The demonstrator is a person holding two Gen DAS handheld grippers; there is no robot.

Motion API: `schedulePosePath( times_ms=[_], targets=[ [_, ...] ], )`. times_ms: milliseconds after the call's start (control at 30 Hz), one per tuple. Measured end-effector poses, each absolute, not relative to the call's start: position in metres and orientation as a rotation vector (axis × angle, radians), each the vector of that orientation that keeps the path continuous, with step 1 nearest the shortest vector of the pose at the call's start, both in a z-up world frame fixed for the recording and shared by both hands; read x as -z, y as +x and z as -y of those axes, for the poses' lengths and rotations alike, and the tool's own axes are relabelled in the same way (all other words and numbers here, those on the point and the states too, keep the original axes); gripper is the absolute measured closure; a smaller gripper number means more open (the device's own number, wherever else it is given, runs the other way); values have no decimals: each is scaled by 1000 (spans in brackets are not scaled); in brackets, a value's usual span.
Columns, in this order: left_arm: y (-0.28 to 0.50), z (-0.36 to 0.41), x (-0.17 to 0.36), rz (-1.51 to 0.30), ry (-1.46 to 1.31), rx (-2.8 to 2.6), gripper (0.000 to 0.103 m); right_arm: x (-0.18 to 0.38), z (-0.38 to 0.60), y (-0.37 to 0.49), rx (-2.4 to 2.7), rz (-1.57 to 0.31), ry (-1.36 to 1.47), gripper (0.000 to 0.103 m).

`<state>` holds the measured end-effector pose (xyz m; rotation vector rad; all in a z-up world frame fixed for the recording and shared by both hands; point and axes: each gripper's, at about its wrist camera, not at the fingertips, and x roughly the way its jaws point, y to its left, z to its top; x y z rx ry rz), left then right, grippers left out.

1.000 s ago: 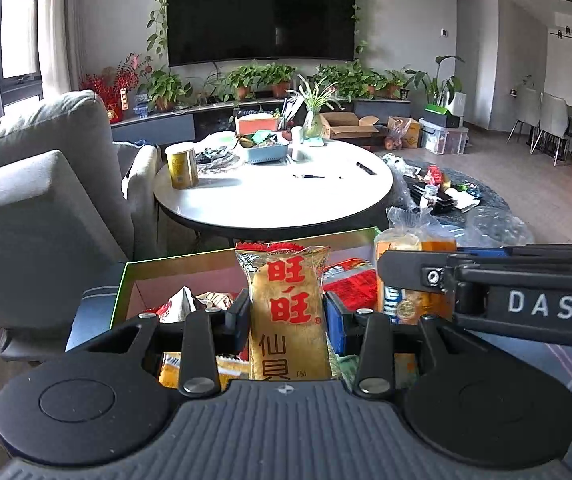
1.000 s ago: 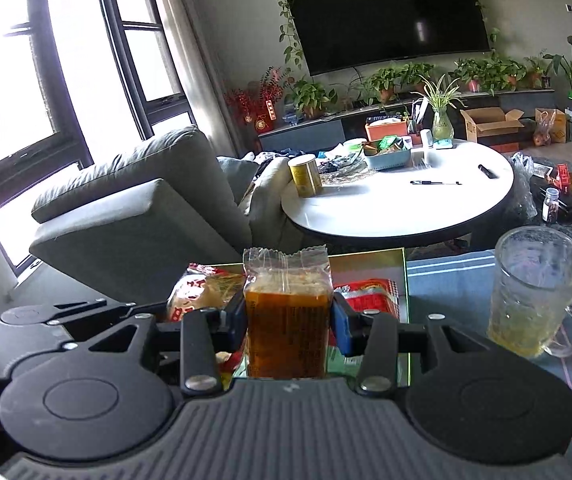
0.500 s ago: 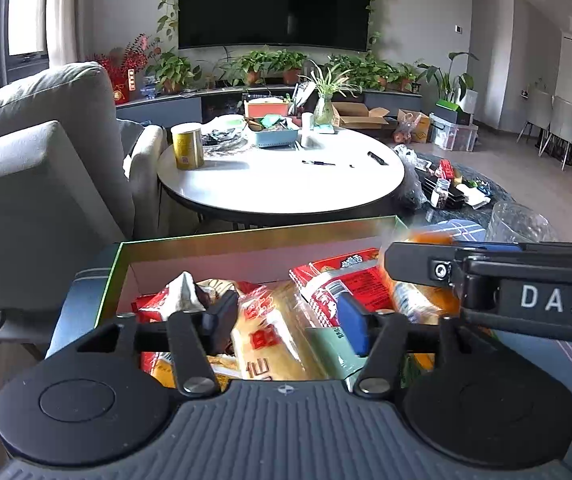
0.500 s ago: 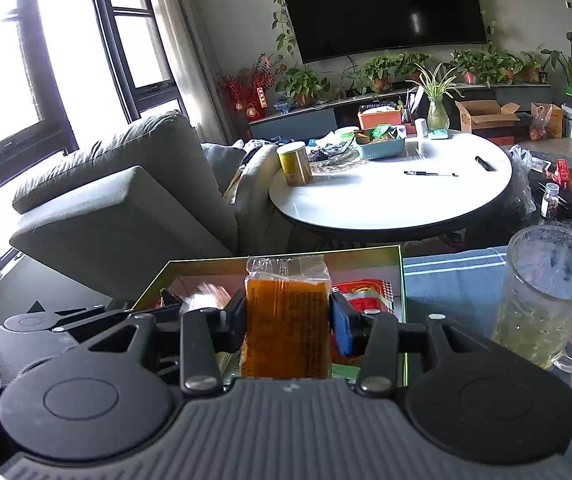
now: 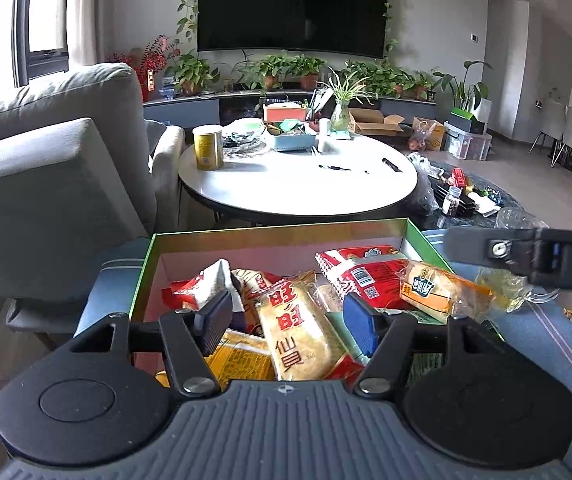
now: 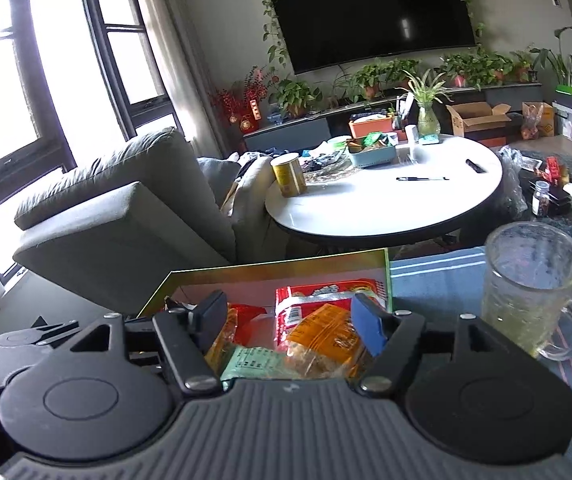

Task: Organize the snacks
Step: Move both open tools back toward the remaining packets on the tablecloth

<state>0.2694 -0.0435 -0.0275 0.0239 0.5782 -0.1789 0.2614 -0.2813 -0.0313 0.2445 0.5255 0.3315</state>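
Note:
A green-rimmed box [image 5: 277, 229] on the blue cloth holds several snack packets. In the left wrist view a yellow rice cracker packet [image 5: 298, 332] lies flat in the box, under my left gripper [image 5: 288, 322]. Its jaws are opening and the pads do not touch the packet. A red packet [image 5: 366, 272] lies at the back right of the box. In the right wrist view my right gripper [image 6: 290, 324] stands open over the box [image 6: 277, 266]. An orange packet [image 6: 326, 340] lies loose below its fingers, beside a pale green packet [image 6: 253, 362].
A glass mug [image 6: 530, 292] stands on the cloth just right of the box. Beyond the box are a round white table [image 5: 298, 196] with a yellow can [image 5: 207, 148] and a grey sofa [image 5: 53, 184] at the left.
Both grippers have opened. The rice cracker packet and the orange packet, held upright before, now lie in the box.

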Motion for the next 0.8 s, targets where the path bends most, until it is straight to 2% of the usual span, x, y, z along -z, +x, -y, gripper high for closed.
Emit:
schedulePosePath(
  times_ms=[400,800],
  targets=[
    [217,40,12,-546,34,193,40,25,302,226,-285,-528,243,23],
    [152,44,23,-612,33,249,39,41,307,176,-305,-602,200,23]
  ],
)
